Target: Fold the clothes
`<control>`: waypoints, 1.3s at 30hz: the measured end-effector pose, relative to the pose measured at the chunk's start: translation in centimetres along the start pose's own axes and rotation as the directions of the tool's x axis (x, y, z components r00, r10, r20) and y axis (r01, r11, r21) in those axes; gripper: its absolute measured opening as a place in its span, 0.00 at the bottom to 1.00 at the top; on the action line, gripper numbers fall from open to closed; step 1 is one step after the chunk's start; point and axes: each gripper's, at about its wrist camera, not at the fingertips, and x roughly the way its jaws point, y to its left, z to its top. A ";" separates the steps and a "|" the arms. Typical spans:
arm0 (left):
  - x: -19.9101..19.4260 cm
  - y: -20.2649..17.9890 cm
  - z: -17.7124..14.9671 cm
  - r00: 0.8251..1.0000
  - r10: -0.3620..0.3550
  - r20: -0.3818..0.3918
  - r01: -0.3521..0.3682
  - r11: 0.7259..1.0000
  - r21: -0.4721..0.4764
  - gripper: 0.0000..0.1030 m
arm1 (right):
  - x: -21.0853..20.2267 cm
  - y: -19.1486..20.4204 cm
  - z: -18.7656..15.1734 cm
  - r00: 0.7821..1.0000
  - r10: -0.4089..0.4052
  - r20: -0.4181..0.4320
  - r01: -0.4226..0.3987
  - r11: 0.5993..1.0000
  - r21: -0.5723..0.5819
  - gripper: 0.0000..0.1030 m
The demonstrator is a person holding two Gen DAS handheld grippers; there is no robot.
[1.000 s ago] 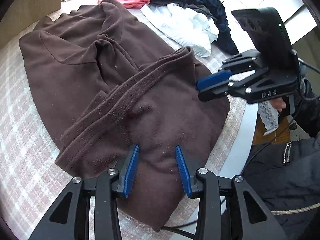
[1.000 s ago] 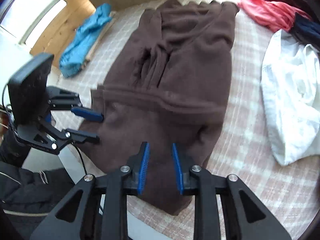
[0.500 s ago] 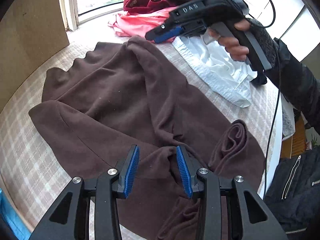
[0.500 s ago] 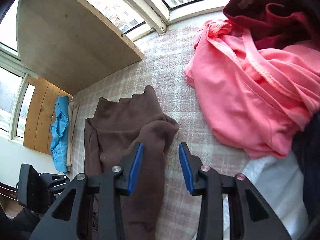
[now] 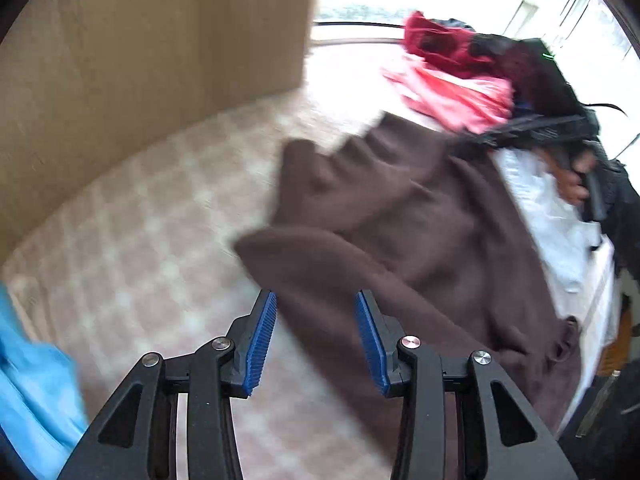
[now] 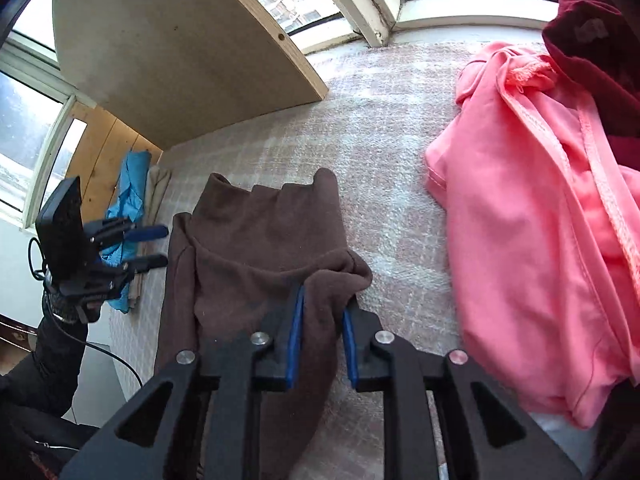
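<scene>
The right gripper point(image 6: 320, 344) has just closed on the brown sweater point(image 6: 256, 248) — the left gripper point(image 5: 316, 340) hangs half-open, empty.

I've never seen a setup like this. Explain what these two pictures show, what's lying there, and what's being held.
There is no robot: a person holds a two-finger gripper in each hand, each with a camera looking along its blue-padded fingers. One picture looks out from the left gripper, the other from the right gripper. On the checked cloth surface lie a brown garment, a pink garment, a dark red one and a blue cloth. The right gripper has just been closing and now pinches a fold of the brown garment. The left gripper is open, holding nothing, its picture blurred.
</scene>
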 end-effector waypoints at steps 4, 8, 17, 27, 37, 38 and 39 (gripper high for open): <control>1.7 1.2 2.0 1.000 -0.004 -0.026 0.005 1.000 0.029 0.45 | 1.0 -0.2 0.3 0.999 0.012 -0.035 -0.011 1.000 0.013 0.25; 3.4 1.3 2.7 0.997 -0.037 -0.063 0.040 0.998 0.051 0.45 | 1.5 0.9 0.3 0.999 -0.030 -0.036 0.029 0.999 -0.038 0.26; 1.9 0.8 2.5 0.992 -0.117 -0.036 0.119 0.991 0.056 0.12 | -1.8 4.4 -0.4 0.994 -0.094 0.056 0.100 0.987 -0.127 0.12; -11.8 -4.7 -2.3 0.982 -0.169 0.085 0.152 0.973 0.171 0.11 | -9.7 14.7 -4.7 0.984 -0.119 0.134 0.153 0.948 -0.279 0.12; -18.0 -13.5 -13.0 0.982 -0.168 0.087 0.135 0.945 0.298 0.11 | -14.5 21.0 -16.7 0.975 -0.134 0.175 0.189 0.915 -0.355 0.12; -17.5 -14.3 -14.3 0.983 -0.171 0.071 0.142 0.941 0.306 0.11 | -14.3 20.8 -18.1 0.975 -0.136 0.175 0.192 0.916 -0.353 0.12; -17.0 -14.8 -15.7 0.983 -0.175 0.054 0.151 0.941 0.303 0.11 | -13.9 20.6 -19.6 0.974 -0.144 0.177 0.200 0.915 -0.352 0.12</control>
